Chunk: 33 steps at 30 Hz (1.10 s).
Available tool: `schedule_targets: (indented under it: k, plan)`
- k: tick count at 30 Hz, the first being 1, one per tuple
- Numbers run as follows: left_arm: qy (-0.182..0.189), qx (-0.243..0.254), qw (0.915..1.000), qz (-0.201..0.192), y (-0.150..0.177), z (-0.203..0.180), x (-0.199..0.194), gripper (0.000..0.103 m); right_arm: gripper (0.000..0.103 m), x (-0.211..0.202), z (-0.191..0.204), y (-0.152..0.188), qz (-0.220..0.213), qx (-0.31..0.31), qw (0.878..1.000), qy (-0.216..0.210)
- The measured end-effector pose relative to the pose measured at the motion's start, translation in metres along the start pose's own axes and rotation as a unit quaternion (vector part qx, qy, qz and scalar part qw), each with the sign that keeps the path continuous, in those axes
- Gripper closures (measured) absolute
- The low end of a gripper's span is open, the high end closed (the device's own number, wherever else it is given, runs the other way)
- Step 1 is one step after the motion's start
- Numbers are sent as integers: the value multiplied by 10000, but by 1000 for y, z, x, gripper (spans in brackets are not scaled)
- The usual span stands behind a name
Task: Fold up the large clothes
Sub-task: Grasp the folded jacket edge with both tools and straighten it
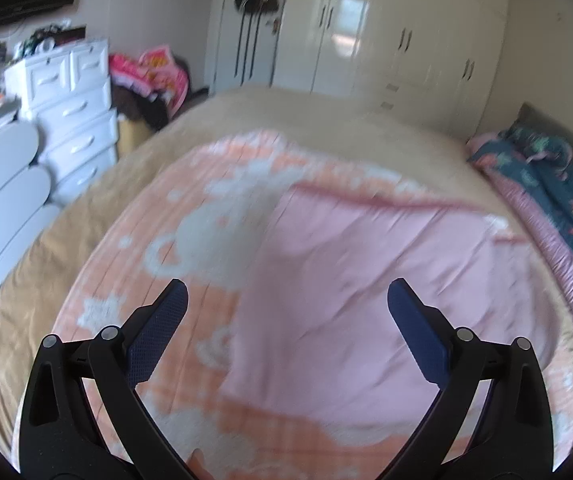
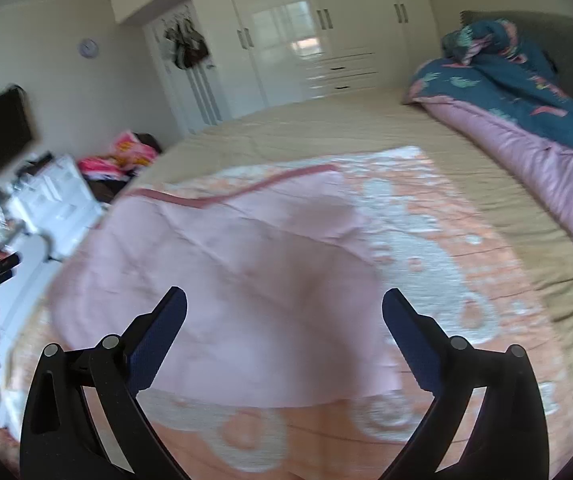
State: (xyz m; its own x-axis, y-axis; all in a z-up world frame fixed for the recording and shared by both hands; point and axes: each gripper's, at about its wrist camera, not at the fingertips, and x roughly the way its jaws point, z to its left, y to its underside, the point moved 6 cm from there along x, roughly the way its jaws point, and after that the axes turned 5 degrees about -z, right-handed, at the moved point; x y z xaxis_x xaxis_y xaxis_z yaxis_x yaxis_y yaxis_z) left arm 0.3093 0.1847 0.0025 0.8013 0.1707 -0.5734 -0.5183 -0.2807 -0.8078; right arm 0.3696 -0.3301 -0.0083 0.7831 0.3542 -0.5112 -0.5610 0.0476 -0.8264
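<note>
A pale pink cloth (image 1: pixel 366 280) with a darker pink hem lies spread on an orange-and-white patterned blanket (image 1: pixel 206 208) on the bed. It also shows in the right wrist view (image 2: pixel 246 264), over the same blanket (image 2: pixel 426 240). My left gripper (image 1: pixel 286 296) is open and empty, held above the cloth's left part. My right gripper (image 2: pixel 284 304) is open and empty, held above the cloth's near edge. Both views are blurred.
The bed has a tan cover (image 1: pixel 326 116). A rolled teal-and-pink quilt (image 2: pixel 526 92) lies along its head end. A white drawer unit (image 1: pixel 74 112) and a pile of clothes (image 1: pixel 150 72) stand left of the bed. White wardrobes (image 2: pixel 286 40) line the far wall.
</note>
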Motion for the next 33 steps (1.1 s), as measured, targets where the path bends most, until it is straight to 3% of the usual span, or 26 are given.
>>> schedule_targets:
  k: [7,14,15,16,17,18,19,21,26,29,33]
  plan:
    - [250,-370,9971,617,49,28,36,9,5,41,-19,18,466,-268,9981,305]
    - [512,-324,9936,950,72,15,66,9,7,77,-21,29,762,-494,9946,502]
    - [548,-332,9934,947,73,11,69,15,14,81,-21,31,792,-510,9941,529]
    - [580,-342,9935,918,73,8,70,33,23,84,-21,33,839,-522,9936,542]
    - [555,-303,9940,891,72,4,71,43,41,88,-19,36,920,-504,9935,436]
    - [514,-200,9950,838,69,-2,70,65,51,89,-18,36,899,-514,9935,471]
    - [500,-118,9953,825,67,-7,69,79,58,89,-15,36,863,-531,9937,472]
    - [312,171,9975,605,53,-23,62,86,77,86,-8,30,784,-559,9939,532]
    - [416,146,9988,235,2,-36,56,88,95,71,-10,-16,246,-266,9962,789]
    - [253,79,9993,249,-17,-38,71,88,95,79,-26,-45,87,268,9976,627]
    - [59,83,9992,395,-20,-42,95,88,95,107,-32,-50,273,149,9954,909]
